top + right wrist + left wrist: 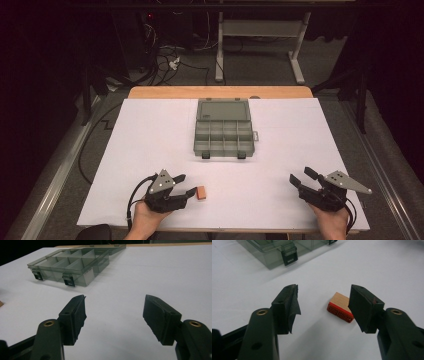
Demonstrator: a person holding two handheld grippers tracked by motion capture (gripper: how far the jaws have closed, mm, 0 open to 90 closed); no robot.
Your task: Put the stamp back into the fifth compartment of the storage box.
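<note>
1. The stamp block (340, 306) lies flat on the white counter (280, 200), near the front edge on the person's left, just beside the left tool's far jaw and not yet between the two.
2. It is a small rectangular piece: pale, smooth wood on top, with a red rubber face along one side bearing raised relief.
3. The left tool (186, 186) is spread wide and grips nothing; its black jaws carry thin dark pads with ragged edges.
4. The step looks like the approach to a pick-up. Next, the tool likely needs to shift so the block sits centred between the pads, then close on the wooden sides.
5. The right tool (301, 177) rests well apart, jaws likewise spread and holding nothing.
6. Farther back stands a translucent grey compartment box (223, 135), lid open, with black latches.
</note>
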